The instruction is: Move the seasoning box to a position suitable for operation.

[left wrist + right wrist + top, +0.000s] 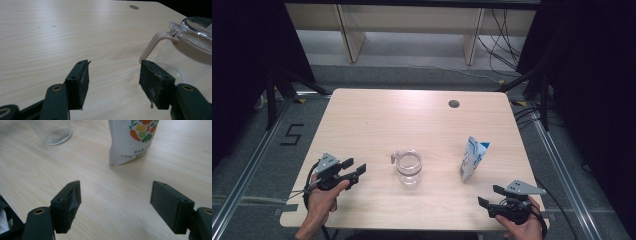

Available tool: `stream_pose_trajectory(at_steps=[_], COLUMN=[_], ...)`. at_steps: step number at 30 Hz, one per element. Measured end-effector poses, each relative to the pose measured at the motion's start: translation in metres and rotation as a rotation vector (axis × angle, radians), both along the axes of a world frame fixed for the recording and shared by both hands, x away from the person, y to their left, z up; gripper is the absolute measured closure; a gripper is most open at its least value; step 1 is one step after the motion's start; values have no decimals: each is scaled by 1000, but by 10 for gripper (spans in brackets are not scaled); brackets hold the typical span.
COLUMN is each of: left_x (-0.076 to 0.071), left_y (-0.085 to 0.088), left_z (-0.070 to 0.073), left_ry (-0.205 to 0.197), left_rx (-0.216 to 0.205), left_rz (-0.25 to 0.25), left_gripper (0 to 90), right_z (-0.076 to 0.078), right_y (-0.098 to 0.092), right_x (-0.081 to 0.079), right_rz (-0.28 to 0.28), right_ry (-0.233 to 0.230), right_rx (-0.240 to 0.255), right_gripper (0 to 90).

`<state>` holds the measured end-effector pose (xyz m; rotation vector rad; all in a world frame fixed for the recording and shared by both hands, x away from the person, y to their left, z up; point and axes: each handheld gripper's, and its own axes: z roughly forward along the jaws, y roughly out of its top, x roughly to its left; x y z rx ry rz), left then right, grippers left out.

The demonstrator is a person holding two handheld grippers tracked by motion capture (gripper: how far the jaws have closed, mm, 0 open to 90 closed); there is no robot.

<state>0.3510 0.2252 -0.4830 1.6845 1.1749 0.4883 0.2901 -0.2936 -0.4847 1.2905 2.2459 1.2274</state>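
Here, two hand-held grippers wait at the near edge, a glass jug between them

Nearest, the left gripper sits left of the glass jug, its jaws apart with nothing but bare wood between them; the right gripper sits right of the jug and nearer the edge, jaws spread wide and empty. The jug stands upright mid-table, its handle just beyond the left gripper's tips. Right of the jug stands a white pouch printed with vegetables, and beyond the jug a round hole marks the table
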Motion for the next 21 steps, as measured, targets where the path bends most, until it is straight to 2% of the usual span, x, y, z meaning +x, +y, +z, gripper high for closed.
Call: stream_pose_trajectory(at_steps=[3, 4, 5, 9, 10, 14, 15, 18, 21], left_x=[7, 11, 14, 21, 23, 32, 34, 40, 44], left_y=[-4, -6, -7, -10, -11, -15, -16, -19, -21], left_z=[-1, -1, -1, 1, 1, 2, 3, 4, 4], left_ry=[2, 3, 14, 15, 12, 1, -1, -4, 5], left_rx=[6, 1, -5, -7, -5, 0, 2, -2, -10], left_rz=[-7, -17, -26, -51, -59, -66, -72, -80, -85], left_gripper=[449, 457, 466, 525, 548, 576, 605, 647, 683], right_z=[0, 0, 0, 0, 0, 0, 0, 0, 0], right_y=[0, -2, -2, -2, 0, 0, 1, 1, 1], right_x=[0, 2, 2, 2, 0, 0, -1, -1, -1], right_rz=[2, 14, 22, 22, 4, -2, -3, -4, -2], right_ry=[-9, -36, -40, -40, -2, -4, 21, 23, 22], right_rx=[-2, -26, -25, -25, 2, -5, 5, 6, 9], right_gripper=[259, 259, 259, 260, 260, 262, 263, 263, 263])
